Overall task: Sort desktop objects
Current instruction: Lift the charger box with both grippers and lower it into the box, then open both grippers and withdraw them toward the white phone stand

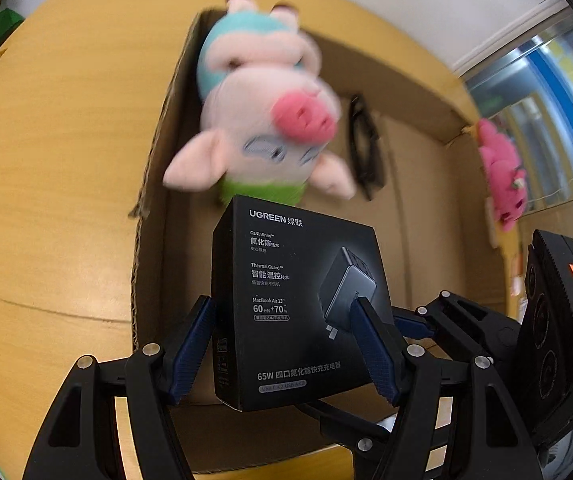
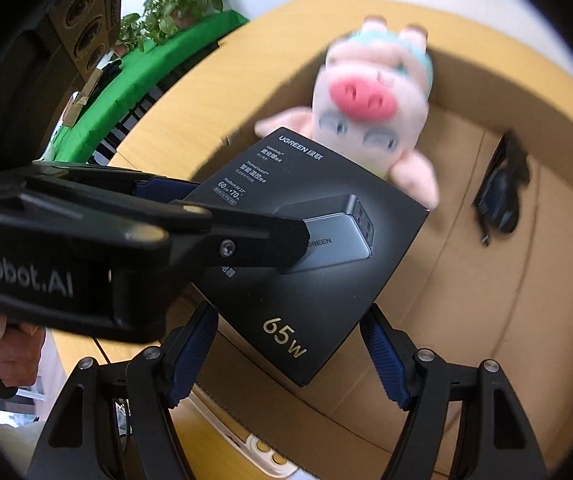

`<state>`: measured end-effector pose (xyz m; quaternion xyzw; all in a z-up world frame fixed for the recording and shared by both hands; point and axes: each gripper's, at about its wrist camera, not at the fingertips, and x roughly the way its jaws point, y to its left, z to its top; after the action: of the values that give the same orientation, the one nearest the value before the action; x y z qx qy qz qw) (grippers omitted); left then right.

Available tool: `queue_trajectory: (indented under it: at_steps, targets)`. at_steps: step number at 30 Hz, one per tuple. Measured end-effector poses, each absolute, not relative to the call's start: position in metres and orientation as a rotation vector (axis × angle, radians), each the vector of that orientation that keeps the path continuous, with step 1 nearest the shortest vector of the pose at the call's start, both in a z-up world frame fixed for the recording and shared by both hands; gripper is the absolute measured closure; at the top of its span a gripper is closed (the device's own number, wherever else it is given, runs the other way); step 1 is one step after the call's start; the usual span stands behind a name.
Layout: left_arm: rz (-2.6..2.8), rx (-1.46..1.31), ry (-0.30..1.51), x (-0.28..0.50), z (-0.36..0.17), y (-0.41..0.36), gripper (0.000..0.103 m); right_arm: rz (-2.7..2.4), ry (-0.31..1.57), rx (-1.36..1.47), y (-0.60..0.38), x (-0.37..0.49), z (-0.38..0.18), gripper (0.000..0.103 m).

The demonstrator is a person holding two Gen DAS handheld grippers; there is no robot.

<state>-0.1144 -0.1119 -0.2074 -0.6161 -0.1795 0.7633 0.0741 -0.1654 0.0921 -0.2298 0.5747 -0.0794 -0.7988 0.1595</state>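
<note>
A black UGREEN charger box (image 1: 298, 304) is held over an open cardboard box (image 1: 426, 184). My left gripper (image 1: 286, 312) is shut on the charger box, one blue pad on each side. In the right wrist view the charger box (image 2: 318, 264) hangs in the left gripper (image 2: 246, 232), just ahead of my right gripper (image 2: 286, 324), which is open and empty. A pink pig plush (image 1: 262, 120) lies inside the cardboard box at its far end, also in the right wrist view (image 2: 370, 108). Black glasses (image 2: 502, 188) lie on the box floor.
The cardboard box (image 2: 506, 320) sits on a wooden table (image 1: 54, 152). A pink plush (image 1: 502, 172) is beyond the box's right wall. A white power strip (image 2: 266, 452) lies near the box. Green cloth and a potted plant (image 2: 178, 4) are beyond the table.
</note>
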Motion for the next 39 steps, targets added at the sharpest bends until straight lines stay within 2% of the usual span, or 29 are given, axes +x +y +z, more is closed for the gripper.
queue_trajectory:
  at_steps: [2,4,6,9,11,15,17,23,27,29,39]
  targets:
    - [2.279,-1.908,-0.52,-0.114,-0.216,-0.112,0.03,-2.245,-0.244,1.658,0.089,-0.167,-0.241,0.03]
    - [2.295,-1.922,-0.429,-0.113,-0.216,-0.106,0.03,-2.202,-0.276,1.679,0.087,-0.169,-0.251,0.03]
    - [2.308,-1.947,-0.341,-0.111,-0.218,-0.099,0.032,-2.184,-0.265,1.704,0.082,-0.171,-0.257,0.027]
    - [2.313,-1.993,-0.287,-0.112,-0.221,-0.095,0.03,-2.137,-0.36,1.724,0.082,-0.174,-0.267,0.02]
    - [2.304,-2.015,-0.296,-0.111,-0.22,-0.094,0.024,-2.151,-0.363,1.72,0.081,-0.174,-0.264,0.019]
    - [2.315,-1.999,-0.34,-0.102,-0.208,-0.099,0.024,-2.209,-0.41,1.649,0.091,-0.165,-0.241,0.019]
    - [2.37,-1.945,-0.308,-0.093,-0.187,-0.098,0.024,-2.261,-0.421,1.602,0.103,-0.158,-0.218,0.019]
    - [2.546,-1.727,-0.252,-0.07,-0.111,-0.091,0.021,-2.485,-0.272,1.552,0.128,-0.118,-0.15,0.018]
    - [2.651,-1.563,-0.223,-0.058,-0.061,-0.075,0.013,-2.602,-0.339,1.575,0.157,-0.095,-0.113,0.018]
    - [2.697,-1.481,-0.221,-0.051,-0.037,-0.062,0.005,-2.665,-0.395,1.551,0.17,-0.079,-0.095,0.018]
    - [2.778,-1.292,-0.183,-0.004,0.026,0.014,0.002,-2.846,-0.4,1.371,0.191,0.001,-0.03,0.018]
